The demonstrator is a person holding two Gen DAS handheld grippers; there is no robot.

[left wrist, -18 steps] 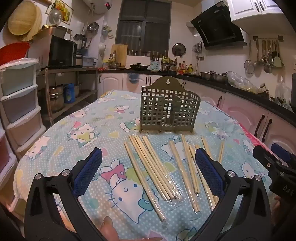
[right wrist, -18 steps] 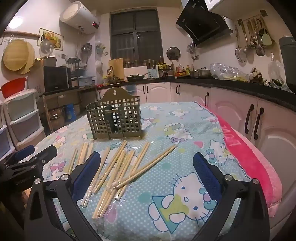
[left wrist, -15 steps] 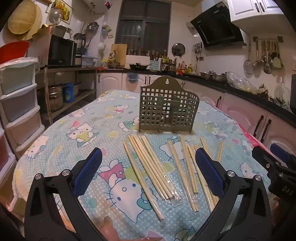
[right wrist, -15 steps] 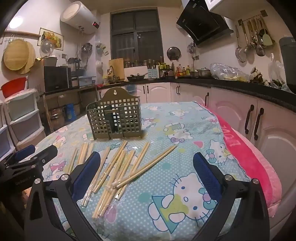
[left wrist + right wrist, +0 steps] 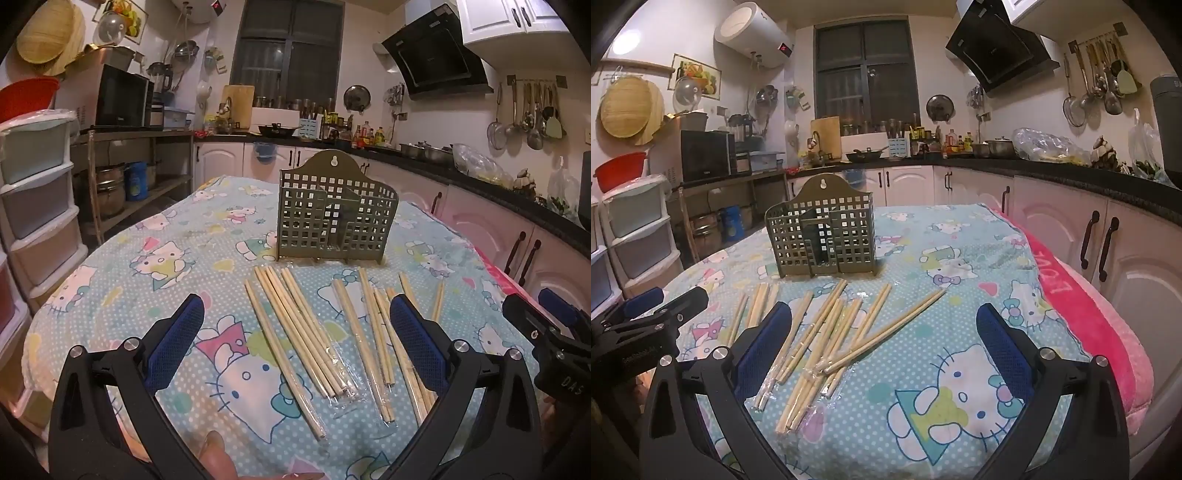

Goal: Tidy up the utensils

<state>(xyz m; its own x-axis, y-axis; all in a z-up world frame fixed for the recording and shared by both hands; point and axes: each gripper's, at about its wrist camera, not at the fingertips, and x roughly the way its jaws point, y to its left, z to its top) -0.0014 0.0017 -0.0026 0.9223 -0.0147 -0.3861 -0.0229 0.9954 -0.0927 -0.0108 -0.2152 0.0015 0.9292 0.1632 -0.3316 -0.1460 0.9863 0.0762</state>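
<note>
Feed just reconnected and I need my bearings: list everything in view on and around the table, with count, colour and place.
Chopsticks: count unclear, more than ten, pale wood, several in clear wrappers, scattered flat on the cloth in front of the holder.
Utensil holder: one, olive green, perforated, upright behind the chopsticks, no chopsticks inside it.
Tablecloth: one, light blue with cartoon cats, covering the table.
Pink blanket: one, along the table's right edge.
Drawer unit: one, white with pastel drawers, left of the table.
Left gripper: black with blue pads, open, above the chopsticks, holding nothing.
Right gripper: same colours, open, holding nothing.
</note>
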